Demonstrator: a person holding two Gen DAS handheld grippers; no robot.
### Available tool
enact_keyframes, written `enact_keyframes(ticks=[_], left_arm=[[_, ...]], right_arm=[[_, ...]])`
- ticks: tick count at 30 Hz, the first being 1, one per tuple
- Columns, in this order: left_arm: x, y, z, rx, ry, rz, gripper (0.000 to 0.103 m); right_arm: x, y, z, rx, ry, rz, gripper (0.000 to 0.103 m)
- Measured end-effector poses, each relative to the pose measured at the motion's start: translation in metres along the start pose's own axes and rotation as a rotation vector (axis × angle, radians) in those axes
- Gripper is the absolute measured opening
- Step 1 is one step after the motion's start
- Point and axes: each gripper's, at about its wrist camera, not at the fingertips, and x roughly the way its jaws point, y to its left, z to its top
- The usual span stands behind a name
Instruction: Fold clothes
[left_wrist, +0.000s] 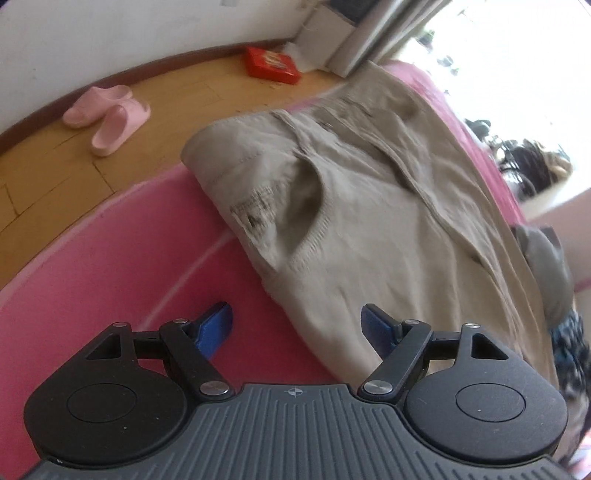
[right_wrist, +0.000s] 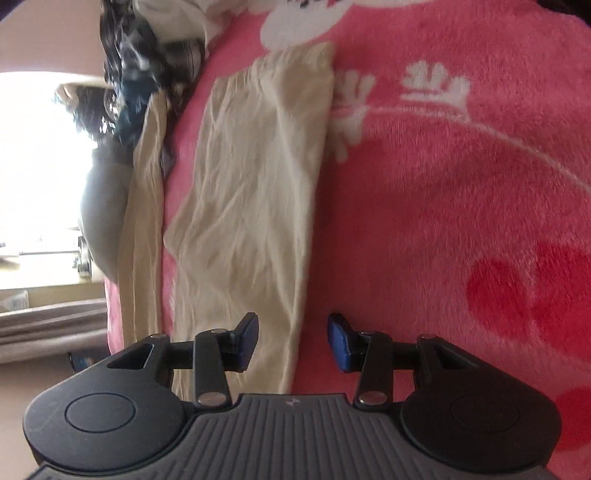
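Beige trousers (left_wrist: 362, 221) lie spread on a pink blanket (left_wrist: 122, 258), waistband and inner label toward the bed's edge. My left gripper (left_wrist: 297, 326) is open, hovering over the garment's near edge; its blue right pad (left_wrist: 376, 326) is above the cloth, the left pad (left_wrist: 216, 325) above the blanket. In the right wrist view, a cream trouser leg (right_wrist: 255, 192) lies flat on the pink blanket (right_wrist: 461, 206), with a second strip of the same cloth (right_wrist: 144, 206) to its left. My right gripper (right_wrist: 292, 341) is open, straddling the leg's right edge, holding nothing.
Beyond the bed's edge lies a wooden floor (left_wrist: 155, 96) with pink slippers (left_wrist: 107, 118) and a red box (left_wrist: 271, 66). A heap of dark patterned and grey clothes (right_wrist: 136, 74) sits at the far side of the bed, seen too as a grey garment (left_wrist: 546, 266). A bright window (right_wrist: 33, 155) is behind it.
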Motion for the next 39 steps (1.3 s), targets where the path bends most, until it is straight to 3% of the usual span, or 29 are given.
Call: enact_keyframes(ticks=[3, 9, 15, 17, 21, 26, 39], left_arm=[[0.002, -0.001, 0.002, 0.008, -0.02, 0.025, 0.075], [0.004, 0.001, 0.006, -0.02, -0.071, 0.057, 0.052], [0.003, -0.002, 0.012, -0.048, -0.097, 0.086, 0.027], [-0.001, -0.008, 0.013, -0.041, -0.112, 0.097, 0.017], [-0.012, -0.022, 0.022, -0.045, -0.147, 0.087, 0.012], [-0.022, -0.045, 0.039, -0.028, -0.209, 0.016, 0.011], [0.012, -0.128, 0.091, 0.055, -0.353, -0.039, 0.011]], right_arm=[[0.002, -0.003, -0.002, 0.021, -0.029, 0.023, 0.044], [0.015, 0.001, 0.001, -0.004, -0.03, 0.063, 0.035], [0.021, 0.004, -0.003, -0.036, -0.056, 0.017, 0.002], [0.017, 0.006, -0.005, -0.043, -0.073, 0.028, 0.002], [0.006, 0.036, -0.007, -0.16, -0.12, 0.063, 0.002], [-0.002, 0.086, -0.007, -0.325, -0.175, 0.111, 0.002], [0.022, 0.184, 0.028, -0.434, -0.267, 0.212, 0.002]])
